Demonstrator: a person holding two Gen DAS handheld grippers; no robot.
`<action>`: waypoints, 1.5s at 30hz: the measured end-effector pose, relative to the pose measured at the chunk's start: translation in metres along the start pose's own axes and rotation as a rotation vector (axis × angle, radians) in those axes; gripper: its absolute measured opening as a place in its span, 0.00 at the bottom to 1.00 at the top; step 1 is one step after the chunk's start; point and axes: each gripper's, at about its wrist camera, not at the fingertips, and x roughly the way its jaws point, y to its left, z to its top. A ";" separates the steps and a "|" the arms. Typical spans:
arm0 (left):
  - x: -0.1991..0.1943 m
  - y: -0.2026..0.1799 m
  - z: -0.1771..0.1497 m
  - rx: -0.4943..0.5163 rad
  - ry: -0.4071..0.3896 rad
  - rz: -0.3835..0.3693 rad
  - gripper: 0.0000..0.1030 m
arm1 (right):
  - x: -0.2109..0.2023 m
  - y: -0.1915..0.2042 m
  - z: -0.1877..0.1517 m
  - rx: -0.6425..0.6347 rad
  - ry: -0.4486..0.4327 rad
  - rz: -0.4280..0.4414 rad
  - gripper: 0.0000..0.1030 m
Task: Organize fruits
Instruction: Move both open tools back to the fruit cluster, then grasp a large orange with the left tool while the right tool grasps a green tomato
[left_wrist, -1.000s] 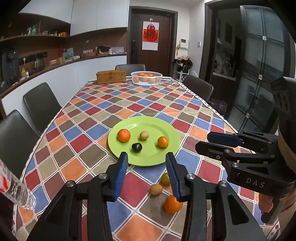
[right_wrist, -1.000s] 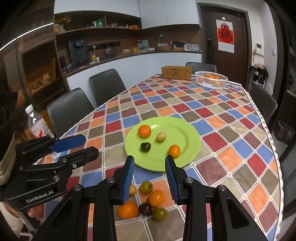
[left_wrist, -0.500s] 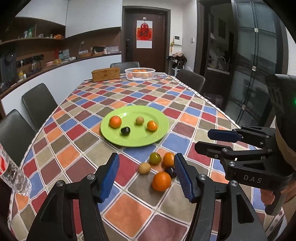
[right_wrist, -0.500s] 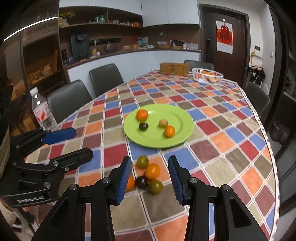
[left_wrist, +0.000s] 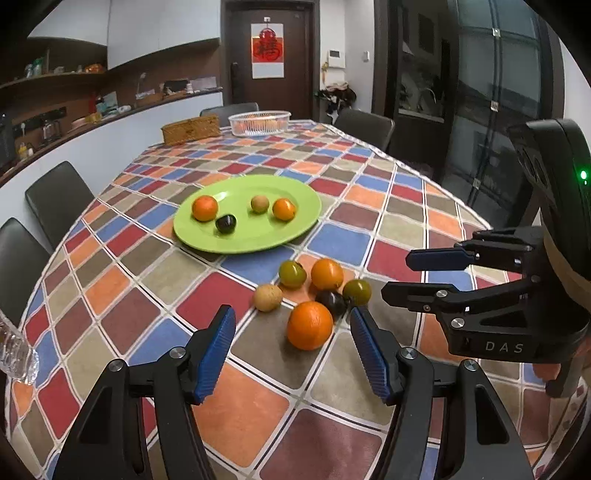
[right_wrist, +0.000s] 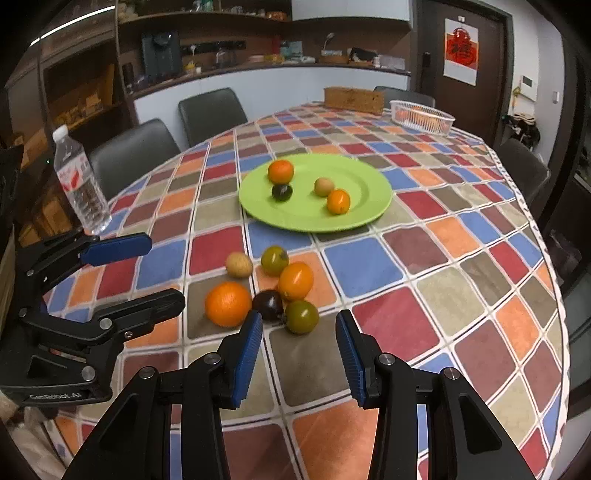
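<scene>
Six loose fruits sit clustered on the checked tablecloth (left_wrist: 110, 288), the big orange (left_wrist: 309, 325) nearest, a dark plum (right_wrist: 268, 304) touching its right side; just beyond, the green plate (left_wrist: 295, 206) carries four more; left gripper (left_wrist: 291, 350) hangs spread wide and empty near the orange; right gripper (right_wrist: 299, 354) likewise parted, nothing held; water bottle (right_wrist: 79, 181) far left.

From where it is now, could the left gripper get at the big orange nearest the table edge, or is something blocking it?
Probably yes. The left gripper is open and empty, with the large round orange right ahead between its fingers. Only the small dark plum sits close behind it; the right gripper hangs off to the side.
</scene>
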 end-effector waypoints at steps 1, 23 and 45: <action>0.004 -0.001 -0.002 0.007 0.008 -0.005 0.62 | 0.003 0.000 -0.002 -0.005 0.009 0.004 0.41; 0.049 -0.002 -0.007 0.042 0.097 -0.042 0.60 | 0.049 -0.006 -0.004 -0.081 0.103 0.045 0.41; 0.052 -0.002 -0.005 -0.026 0.121 -0.065 0.36 | 0.055 -0.013 -0.004 -0.019 0.096 0.085 0.29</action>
